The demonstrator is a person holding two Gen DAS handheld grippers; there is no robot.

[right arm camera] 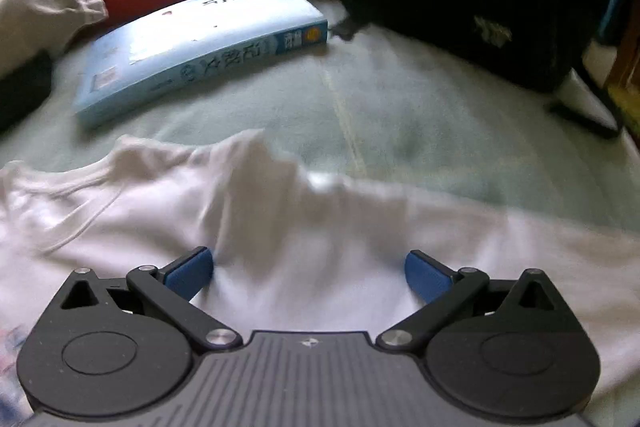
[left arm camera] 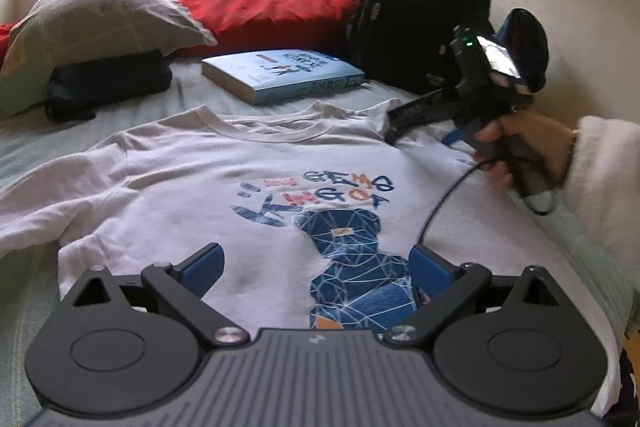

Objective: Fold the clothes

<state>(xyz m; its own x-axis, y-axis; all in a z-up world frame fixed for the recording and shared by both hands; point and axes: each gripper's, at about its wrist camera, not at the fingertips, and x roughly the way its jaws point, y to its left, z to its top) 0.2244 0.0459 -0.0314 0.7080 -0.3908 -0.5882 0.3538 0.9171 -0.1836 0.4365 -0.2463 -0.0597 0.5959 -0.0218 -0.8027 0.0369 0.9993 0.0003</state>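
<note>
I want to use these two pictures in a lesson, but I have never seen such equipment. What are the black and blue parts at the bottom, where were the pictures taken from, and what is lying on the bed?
Each picture comes from a camera mounted on a hand-held claw, looking forward along its two blue-padded fingers. No robot is involved: a person holds one in each hand. The left claw and the right claw both stand open, holding nothing. The left camera also shows the person's hand gripping the right tool. On the bed lies a white T-shirt with a blue print, spread out for folding. Behind it are a light blue book, a black backpack, a red pillow and a grey one.
</note>
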